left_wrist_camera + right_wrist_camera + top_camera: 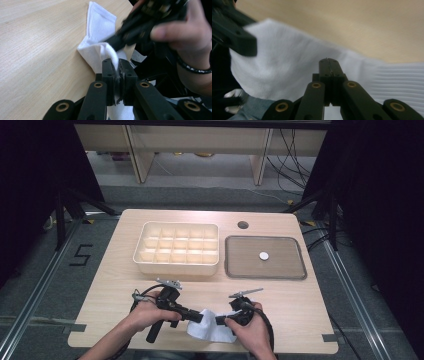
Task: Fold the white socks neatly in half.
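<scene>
A white sock [210, 331] lies bunched near the table's front edge, between my two grippers. My left gripper [199, 318] is shut on it; in the left gripper view a fold of the sock [100, 27] sits pinched between the jaws of this gripper [117, 67]. My right gripper [219, 320] meets the sock from the other side. In the right gripper view its jaws are together, and the tips of the gripper [329, 61] press into the sock [287, 67], whose ribbed cuff runs off to the right. The left gripper [242, 42] shows at the upper left there.
On the wooden table [120, 285] a cream box [176, 224] divided into several compartments stands at the back centre. Right of it is a flat grey tray [245, 260] holding a small white disc [263, 255]. A cable hole [243, 225] lies behind the tray.
</scene>
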`<state>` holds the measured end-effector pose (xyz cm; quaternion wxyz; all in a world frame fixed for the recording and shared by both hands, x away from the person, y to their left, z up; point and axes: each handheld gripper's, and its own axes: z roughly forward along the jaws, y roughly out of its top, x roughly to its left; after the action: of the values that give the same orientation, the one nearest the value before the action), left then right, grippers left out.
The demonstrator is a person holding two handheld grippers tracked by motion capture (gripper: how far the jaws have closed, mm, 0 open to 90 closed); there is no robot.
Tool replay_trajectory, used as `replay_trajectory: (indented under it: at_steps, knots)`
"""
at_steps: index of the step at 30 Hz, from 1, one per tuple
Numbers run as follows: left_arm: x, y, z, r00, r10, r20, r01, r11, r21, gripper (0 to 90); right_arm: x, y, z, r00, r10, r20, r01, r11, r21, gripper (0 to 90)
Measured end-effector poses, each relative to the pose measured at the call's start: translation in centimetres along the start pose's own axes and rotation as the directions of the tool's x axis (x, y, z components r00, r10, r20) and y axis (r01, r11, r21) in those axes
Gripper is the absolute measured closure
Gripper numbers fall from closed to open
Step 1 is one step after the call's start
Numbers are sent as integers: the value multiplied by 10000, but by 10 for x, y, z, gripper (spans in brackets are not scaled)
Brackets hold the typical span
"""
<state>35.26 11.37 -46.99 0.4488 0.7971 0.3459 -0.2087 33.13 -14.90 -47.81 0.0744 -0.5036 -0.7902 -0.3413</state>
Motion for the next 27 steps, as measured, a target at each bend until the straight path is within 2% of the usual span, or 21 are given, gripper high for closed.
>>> replay_trajectory:
  at_steps: [1,2,3,4,5,6,8,10,11,12,13,15,16,17,18,19,20,25,27]
  knots:
    - [0,0,0,10000,2,-4,-2,10000,4,838,-3,2,-8,9998,175,-21,-175,9993,-316,900]
    - [0,0,0,10000,13,-39,-13,10000,13,838,-10,3,-15,9996,-36,265,48,9989,-468,900]
    - [0,1,0,10000,-4,-59,4,10000,-2,838,-25,6,-33,9899,353,1371,-287,9983,-498,900]
    - [0,1,0,10000,-4,-59,4,10000,-2,837,-25,6,-33,9899,353,1371,-287,9983,-498,900]
    - [0,0,0,10000,-1,-53,1,10000,-40,837,-32,7,-40,9802,479,1920,-369,9975,-602,900]
    - [0,0,0,10000,-19,-40,18,10000,-51,838,-42,7,-47,9746,460,2190,-317,9972,-682,900]
    - [0,1,0,10000,-27,-37,27,10000,-61,837,-55,7,-55,9727,492,2268,-373,9977,-564,894]
    - [0,2,-1,10000,-91,0,91,9999,-58,836,-66,7,-58,9670,526,2492,-368,9970,-679,842]
    - [0,2,-2,10000,-51,-52,50,9999,-94,836,-72,7,-59,9645,486,2596,-363,9980,-517,821]
    - [0,2,-2,9999,-36,-110,35,10000,-83,836,-73,6,-58,9623,947,2548,-844,9951,-508,797]
    - [0,2,-2,9999,-24,-112,23,10000,-88,836,-82,7,-58,9615,304,2731,-210,9991,-371,763]
    - [1,2,-2,9998,14,-176,-16,10000,-79,836,-85,6,-57,9567,204,2903,-192,9998,-71,740]
    - [1,2,-2,9998,11,-191,-13,10000,-93,836,-87,5,-55,9576,86,2879,-62,9999,-91,735]
    - [1,2,-2,9998,3,-192,-5,10000,-99,835,-86,4,-53,9589,150,2833,-175,9998,61,735]
    - [1,3,-2,9998,-10,-180,8,9999,-111,835,-86,3,-52,9634,96,2680,-133,9998,120,736]
    - [0,3,-2,9998,-7,-183,5,9999,-120,836,-87,2,-50,9631,-106,2689,71,9999,138,735]
    - [1,3,-3,9999,89,-146,-91,9998,-153,836,-87,1,-49,9613,-54,2753,0,9998,195,735]
    - [-1,5,-5,9998,81,-170,-86,9996,-270,837,-86,-1,-45,9641,95,2652,-154,9997,204,751]
    - [-2,6,-5,9999,43,-96,-46,9995,-306,837,-87,-1,-43,9631,-39,2692,4,9999,130,766]
